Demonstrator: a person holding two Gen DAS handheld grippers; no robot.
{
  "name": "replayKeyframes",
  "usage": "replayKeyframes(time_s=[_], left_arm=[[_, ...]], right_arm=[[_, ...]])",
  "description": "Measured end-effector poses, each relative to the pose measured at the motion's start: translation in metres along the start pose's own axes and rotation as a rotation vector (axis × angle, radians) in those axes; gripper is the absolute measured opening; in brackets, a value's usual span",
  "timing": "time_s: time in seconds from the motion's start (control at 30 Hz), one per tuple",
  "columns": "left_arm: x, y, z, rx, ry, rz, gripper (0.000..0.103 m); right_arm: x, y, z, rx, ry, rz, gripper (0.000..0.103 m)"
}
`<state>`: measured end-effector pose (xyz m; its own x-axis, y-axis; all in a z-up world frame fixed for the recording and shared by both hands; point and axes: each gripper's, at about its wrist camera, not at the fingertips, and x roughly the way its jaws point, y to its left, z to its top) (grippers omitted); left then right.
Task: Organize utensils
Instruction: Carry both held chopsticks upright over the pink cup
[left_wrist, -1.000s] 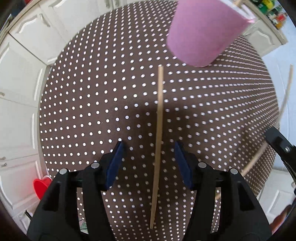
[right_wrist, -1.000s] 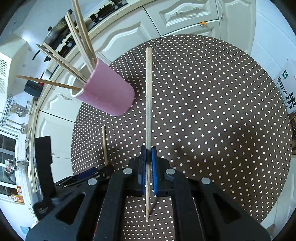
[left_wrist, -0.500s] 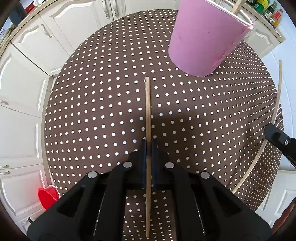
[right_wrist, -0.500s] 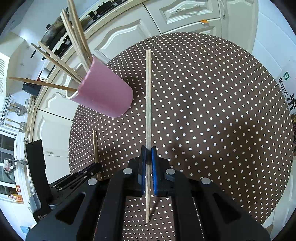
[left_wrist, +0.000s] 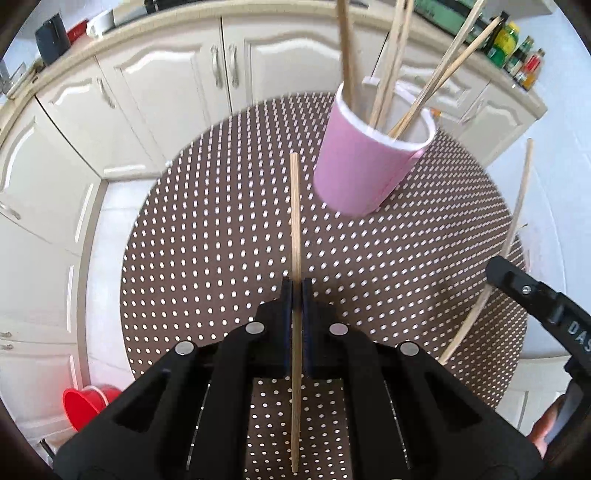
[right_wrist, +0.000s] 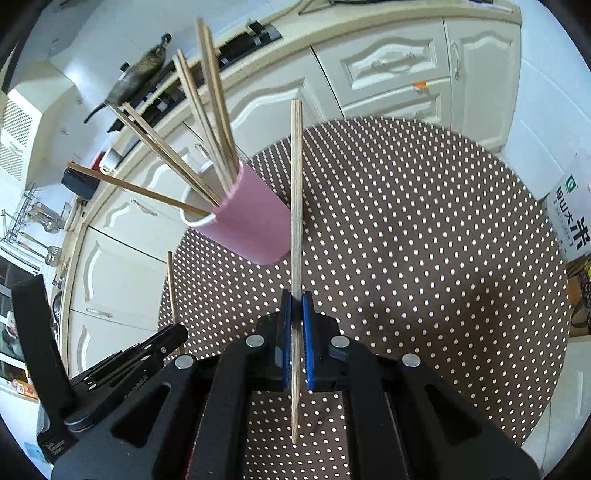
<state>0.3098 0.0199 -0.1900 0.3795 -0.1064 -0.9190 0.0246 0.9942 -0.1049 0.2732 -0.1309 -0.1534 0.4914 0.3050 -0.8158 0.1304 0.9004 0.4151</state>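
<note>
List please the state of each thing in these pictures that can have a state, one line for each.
Left claw: shut on a chopstick.
Left chopstick: held above the table.
Right claw: shut on a chopstick.
Right chopstick: held above the table.
Pink cup: upright on the table, chopsticks standing in it.
Cabinet doors: closed.

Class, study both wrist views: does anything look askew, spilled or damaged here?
Nothing spilled or broken. The pink cup stands on the dotted table, its chopsticks splayed. Each gripper, left and right, clamps one chopstick.
</note>
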Motion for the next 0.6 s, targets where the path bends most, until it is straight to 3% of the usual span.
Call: replayKeyframes(time_s=[0.6], left_arm=[[-0.095,-0.020,0.002,0.018,-0.253,-0.067,0.005]], right_arm=[[-0.063,0.036,0.025,-0.075,-0.203,0.067,0.005]])
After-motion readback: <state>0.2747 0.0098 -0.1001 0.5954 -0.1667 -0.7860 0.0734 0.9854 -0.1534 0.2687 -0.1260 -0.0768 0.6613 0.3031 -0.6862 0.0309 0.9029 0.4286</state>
